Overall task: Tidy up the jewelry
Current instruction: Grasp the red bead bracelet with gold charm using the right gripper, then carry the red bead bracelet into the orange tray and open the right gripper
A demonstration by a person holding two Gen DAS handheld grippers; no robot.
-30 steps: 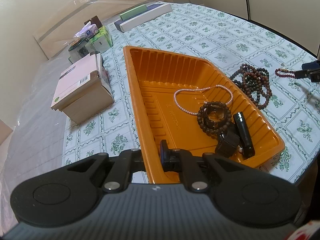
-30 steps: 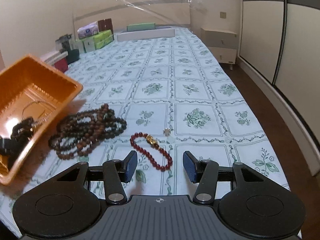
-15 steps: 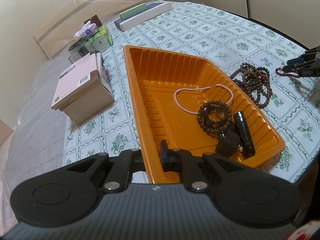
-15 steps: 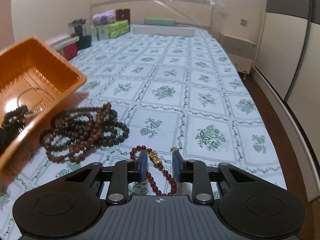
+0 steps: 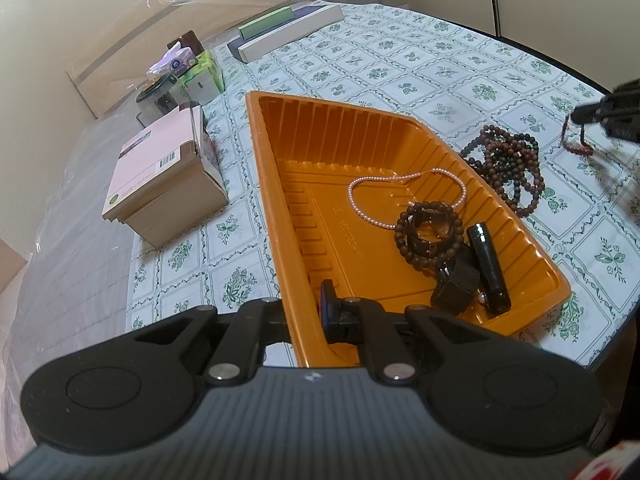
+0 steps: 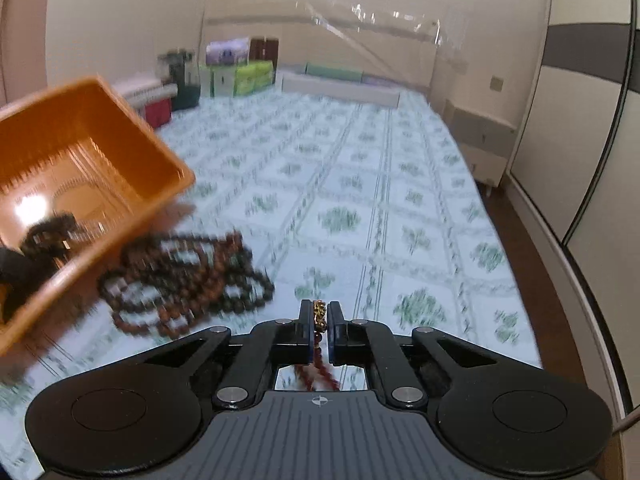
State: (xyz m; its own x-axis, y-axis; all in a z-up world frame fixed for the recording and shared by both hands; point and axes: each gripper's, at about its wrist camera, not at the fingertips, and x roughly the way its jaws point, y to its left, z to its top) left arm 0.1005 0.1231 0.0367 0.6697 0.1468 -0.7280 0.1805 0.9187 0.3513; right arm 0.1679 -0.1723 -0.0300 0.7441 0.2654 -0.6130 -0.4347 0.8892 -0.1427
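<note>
My left gripper (image 5: 306, 314) is shut on the near wall of the orange tray (image 5: 400, 132) and holds it still. A pearl necklace (image 5: 360, 204), a dark bead bracelet (image 5: 404, 240) and black pieces (image 5: 490, 264) lie in the tray. A heap of brown bead strands (image 5: 508, 168) rests on the cloth just right of the tray, blurred in the right wrist view (image 6: 184, 280). My right gripper (image 6: 319, 320) is closing tight on the red bead bracelet (image 6: 319, 314); the pads press its gold charm. The bracelet's loop (image 5: 572, 142) hangs off the cloth below the right gripper (image 5: 600, 114).
The flowered cloth (image 6: 360, 184) covers a long surface. A pink box on a tan box (image 5: 160, 176), tissue packs (image 5: 200, 76) and long flat boxes (image 5: 288, 32) sit at the far side. The surface's edge runs close on the right (image 5: 624, 304); a bedside cabinet (image 6: 480, 140) stands beyond.
The right gripper's jaws came together on the red bracelet and lifted it off the cloth, shifting toward the tray. The left gripper and tray stayed put.
</note>
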